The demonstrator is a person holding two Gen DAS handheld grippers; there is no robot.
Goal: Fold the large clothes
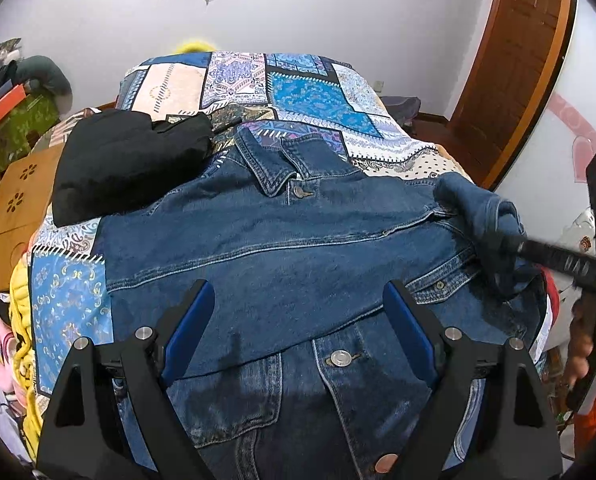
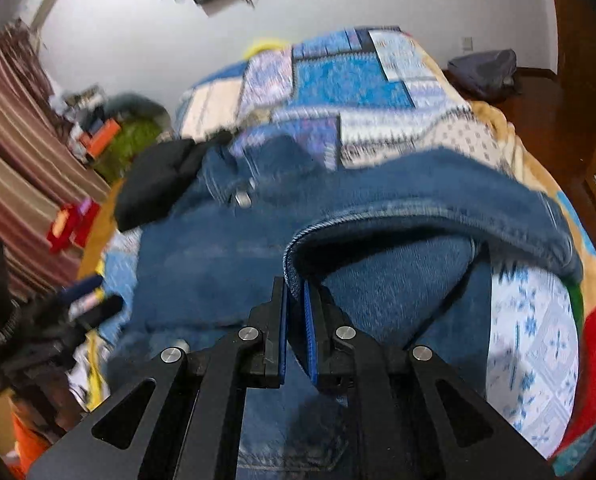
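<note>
A blue denim jacket (image 1: 282, 240) lies spread, front up, on the patchwork quilt (image 1: 310, 96) covering the bed, beside a black garment (image 1: 126, 164). The left gripper (image 1: 298, 320) hovers above it, tongs apart. The right gripper (image 2: 296, 300) pinches the sleeve cuff (image 2: 298, 248), lifted. No legible writing.

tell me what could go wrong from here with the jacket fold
The right gripper pinches only the thin hem of the denim jacket's sleeve, so the heavy denim could slip out mid-fold. The left gripper is open above the denim jacket, not pinning it, so the body may drag toward the black garment.
</note>
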